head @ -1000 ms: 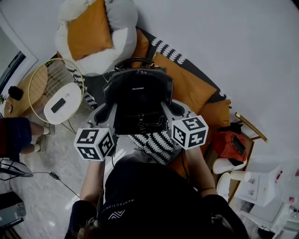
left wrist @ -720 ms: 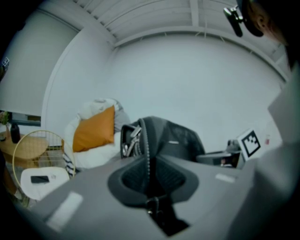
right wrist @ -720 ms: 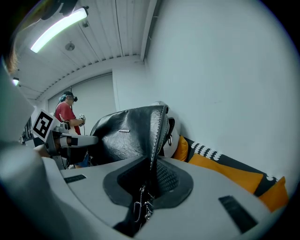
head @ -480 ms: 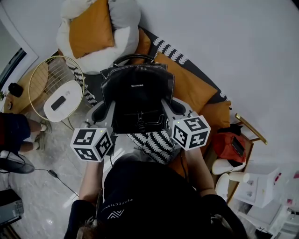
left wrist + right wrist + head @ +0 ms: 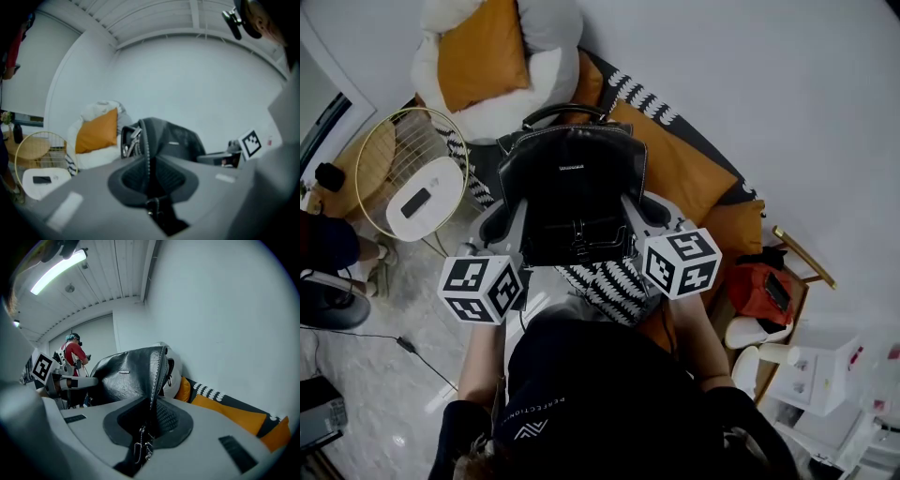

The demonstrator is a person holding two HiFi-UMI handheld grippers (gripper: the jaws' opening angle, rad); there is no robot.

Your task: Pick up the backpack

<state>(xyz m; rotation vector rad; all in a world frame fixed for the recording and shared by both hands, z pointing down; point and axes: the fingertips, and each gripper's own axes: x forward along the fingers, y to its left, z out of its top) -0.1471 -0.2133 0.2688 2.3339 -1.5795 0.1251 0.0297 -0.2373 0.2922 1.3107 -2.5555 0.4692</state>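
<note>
In the head view a black leather backpack (image 5: 574, 187) with a top handle hangs in the air between my two grippers, over a sofa. My left gripper (image 5: 514, 214) is shut on its left side edge and my right gripper (image 5: 636, 208) on its right side edge. The left gripper view shows the stitched seam of the backpack (image 5: 171, 138) running down between the pads of the left gripper (image 5: 149, 176). In the right gripper view the backpack (image 5: 126, 376) stands upright, its seam and a small chain caught in the right gripper (image 5: 150, 420).
Behind the backpack lie orange sofa cushions (image 5: 680, 173) and a white chair with an orange pillow (image 5: 483, 52). A round wire side table (image 5: 408, 183) stands at the left. A red bag (image 5: 764, 291) sits at the right. Another person (image 5: 75, 352) stands far off.
The backpack and both grippers stay about where they were. The person at the left edge has slipped further out of view.
</note>
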